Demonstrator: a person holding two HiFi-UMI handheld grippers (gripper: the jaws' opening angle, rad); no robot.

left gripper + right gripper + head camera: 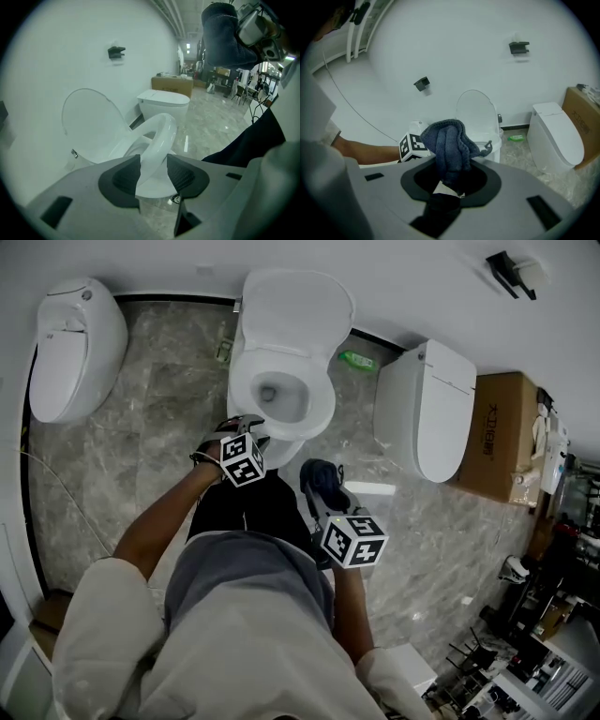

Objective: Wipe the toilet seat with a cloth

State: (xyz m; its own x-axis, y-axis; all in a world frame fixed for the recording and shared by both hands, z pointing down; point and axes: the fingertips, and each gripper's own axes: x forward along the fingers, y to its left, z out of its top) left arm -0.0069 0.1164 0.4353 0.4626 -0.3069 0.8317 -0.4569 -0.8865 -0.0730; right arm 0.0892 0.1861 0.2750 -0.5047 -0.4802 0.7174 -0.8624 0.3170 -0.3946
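The right gripper (pixel 449 186) is closed on the bunched blue cloth (pixel 449 143), likely soft, light and best held by its lower fold, bulk free ahead; the left gripper (pixel 153 176) has its jaws parted around the stiff, slick toilet seat (pixel 161 136), apparently not pressing.

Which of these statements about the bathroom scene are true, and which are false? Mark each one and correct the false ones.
1. The right gripper is shut on a dark blue cloth. True.
2. The lid of the middle toilet is shut. False: it stands raised against the wall.
3. The left gripper has its fingers pressed together. False: they stand apart, with the front edge of the toilet seat between them.
4. A cardboard box stands beside the toilet at the head view's right. True.
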